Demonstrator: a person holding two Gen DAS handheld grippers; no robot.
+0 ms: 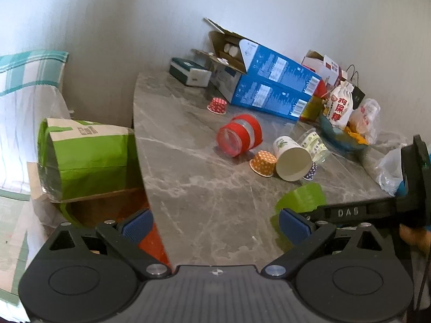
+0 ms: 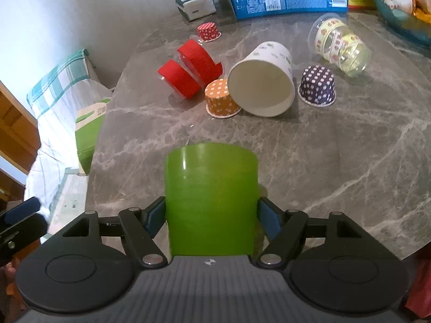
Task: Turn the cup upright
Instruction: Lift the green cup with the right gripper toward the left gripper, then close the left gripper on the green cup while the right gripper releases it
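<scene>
A green plastic cup [image 2: 211, 202] sits between the pads of my right gripper [image 2: 212, 219], which is shut on its sides, close above the grey marble table [image 2: 336, 167]. The cup's closed base points away from the camera. The same cup [image 1: 300, 197] shows in the left wrist view, held by the right gripper just right of my left gripper. My left gripper [image 1: 215, 227] is open and empty over the table's near left edge.
Lying on their sides further back: a white paper cup [image 2: 265, 80], a red-banded clear cup [image 2: 192, 68], a clear printed cup [image 2: 340, 44]. Orange [image 2: 221, 98], purple [image 2: 317, 86] and red [image 2: 208, 31] dotted cups stand mouth down. Blue boxes [image 1: 272, 86] and a green bag [image 1: 86, 156] border the table.
</scene>
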